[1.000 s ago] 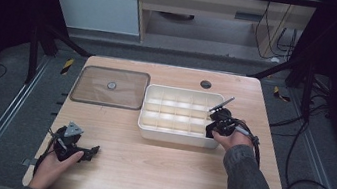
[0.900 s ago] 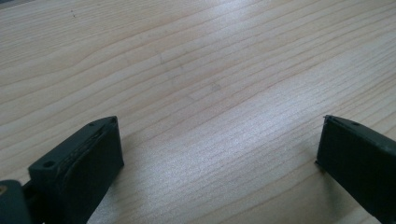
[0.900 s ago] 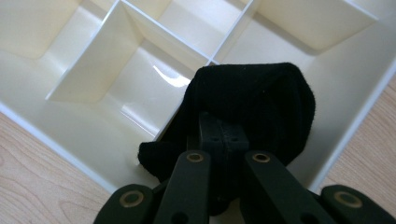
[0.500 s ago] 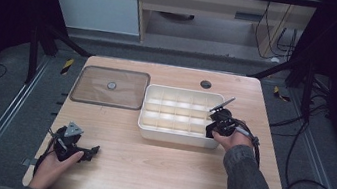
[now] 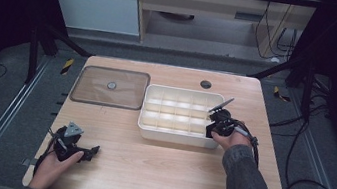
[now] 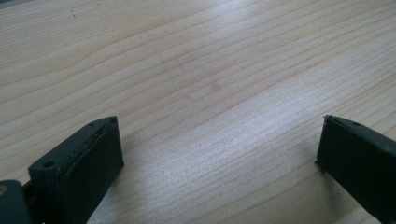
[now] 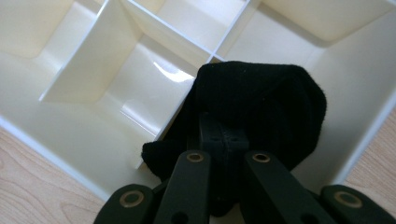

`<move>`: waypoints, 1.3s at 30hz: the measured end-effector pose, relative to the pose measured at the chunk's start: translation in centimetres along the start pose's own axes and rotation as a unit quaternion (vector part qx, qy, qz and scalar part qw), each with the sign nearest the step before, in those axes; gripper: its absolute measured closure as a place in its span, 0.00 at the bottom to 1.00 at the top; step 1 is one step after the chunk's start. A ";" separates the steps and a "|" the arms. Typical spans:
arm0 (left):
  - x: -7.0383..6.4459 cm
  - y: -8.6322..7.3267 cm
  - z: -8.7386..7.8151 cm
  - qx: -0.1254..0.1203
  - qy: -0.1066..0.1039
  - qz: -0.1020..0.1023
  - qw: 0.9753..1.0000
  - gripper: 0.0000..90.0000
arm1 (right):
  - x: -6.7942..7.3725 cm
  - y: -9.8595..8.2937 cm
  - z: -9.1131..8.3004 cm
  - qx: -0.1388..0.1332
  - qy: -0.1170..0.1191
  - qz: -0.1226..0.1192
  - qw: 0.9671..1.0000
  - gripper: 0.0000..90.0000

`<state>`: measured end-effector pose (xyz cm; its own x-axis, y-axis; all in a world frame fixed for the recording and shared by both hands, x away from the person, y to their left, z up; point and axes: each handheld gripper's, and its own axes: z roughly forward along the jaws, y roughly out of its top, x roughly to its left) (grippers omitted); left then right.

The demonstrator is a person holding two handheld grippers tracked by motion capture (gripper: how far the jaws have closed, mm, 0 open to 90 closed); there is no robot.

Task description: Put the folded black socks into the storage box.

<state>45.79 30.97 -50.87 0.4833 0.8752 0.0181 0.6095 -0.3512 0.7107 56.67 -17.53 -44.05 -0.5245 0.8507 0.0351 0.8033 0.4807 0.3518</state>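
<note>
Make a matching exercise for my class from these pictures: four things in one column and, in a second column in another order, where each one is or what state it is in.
Things
1. black sock
2. clear lid
3. left gripper
4. white divided box

Places or states
A. lies flat at the far left of the table, off the box
B. jaws wide apart over bare wood, holding nothing
C. clamped in the right gripper over a corner compartment
D. stands in the middle of the table, its lid off

Pairs: 1-C, 2-A, 3-B, 4-D
</note>
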 end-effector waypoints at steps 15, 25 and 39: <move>0.0 0.0 0.0 0.000 0.000 0.000 1.000 0.00 | 0.1 -0.2 0.2 -0.005 -0.005 0.002 1.000 1.00; 0.0 0.0 0.0 0.000 0.000 0.000 1.000 0.00 | 0.3 -0.1 0.1 0.005 -0.006 0.008 1.000 1.00; 0.0 0.0 0.0 0.000 0.000 0.001 1.000 0.00 | 0.5 -0.3 0.1 0.001 -0.006 -0.002 1.000 1.00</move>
<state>45.74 30.94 -50.87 0.4843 0.8747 0.0193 0.6086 -0.3527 0.7108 56.19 -17.25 -44.20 -0.5236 0.8516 0.0235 0.8020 0.4835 0.3508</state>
